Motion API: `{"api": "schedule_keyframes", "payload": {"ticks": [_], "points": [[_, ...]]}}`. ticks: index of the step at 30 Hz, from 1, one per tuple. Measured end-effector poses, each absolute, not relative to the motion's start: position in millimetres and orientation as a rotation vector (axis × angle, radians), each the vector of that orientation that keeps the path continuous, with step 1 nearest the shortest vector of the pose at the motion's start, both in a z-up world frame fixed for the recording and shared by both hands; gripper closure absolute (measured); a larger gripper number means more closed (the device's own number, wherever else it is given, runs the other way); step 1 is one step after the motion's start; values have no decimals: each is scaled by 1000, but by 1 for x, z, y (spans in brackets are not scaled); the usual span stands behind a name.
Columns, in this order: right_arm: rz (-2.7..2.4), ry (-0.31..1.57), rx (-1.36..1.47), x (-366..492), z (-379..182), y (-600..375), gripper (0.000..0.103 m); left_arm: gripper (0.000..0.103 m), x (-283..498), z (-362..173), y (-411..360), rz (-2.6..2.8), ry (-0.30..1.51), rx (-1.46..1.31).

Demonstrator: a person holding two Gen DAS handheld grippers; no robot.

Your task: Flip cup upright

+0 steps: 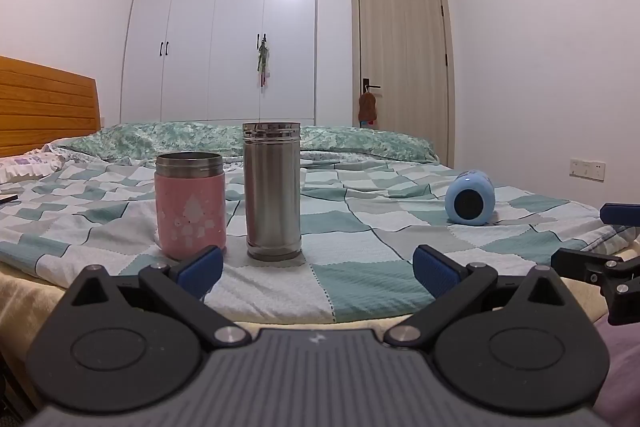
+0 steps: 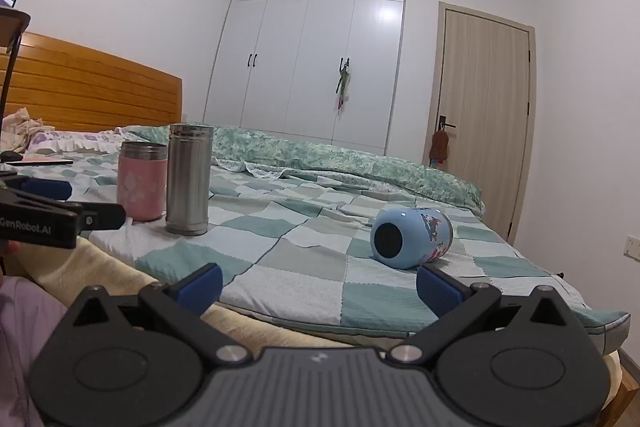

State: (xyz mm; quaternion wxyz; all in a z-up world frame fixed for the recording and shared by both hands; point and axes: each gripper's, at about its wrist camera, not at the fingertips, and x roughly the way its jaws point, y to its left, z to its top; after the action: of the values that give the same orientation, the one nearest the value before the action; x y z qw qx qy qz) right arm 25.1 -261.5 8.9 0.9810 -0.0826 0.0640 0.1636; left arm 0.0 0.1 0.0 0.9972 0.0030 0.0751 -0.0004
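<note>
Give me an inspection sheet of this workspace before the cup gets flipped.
Surface: bed with a green and white checked cover, wrinkled in places.
Job's things: blue cup lies on its side, its dark-centred round end facing the cameras; not gripped.
Clutter: pink cup and steel cup stand upright side by side; folded quilt behind them; dark flat items near the pillow.
Grippers: left gripper open and holding nothing, facing the two upright cups; right gripper open and holding nothing, the blue cup just beyond its right finger.
Cables: nothing seen.
Surroundings: white wardrobe, closed door, wooden headboard, wall socket.
</note>
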Motion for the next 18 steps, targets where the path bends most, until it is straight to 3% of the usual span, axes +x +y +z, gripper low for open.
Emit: {"api": "schedule_keyframes", "payload": {"ticks": [18], "points": [[329,126,-168,24,9,-261,0,0,-1,0,0,-1,148,4]]}}
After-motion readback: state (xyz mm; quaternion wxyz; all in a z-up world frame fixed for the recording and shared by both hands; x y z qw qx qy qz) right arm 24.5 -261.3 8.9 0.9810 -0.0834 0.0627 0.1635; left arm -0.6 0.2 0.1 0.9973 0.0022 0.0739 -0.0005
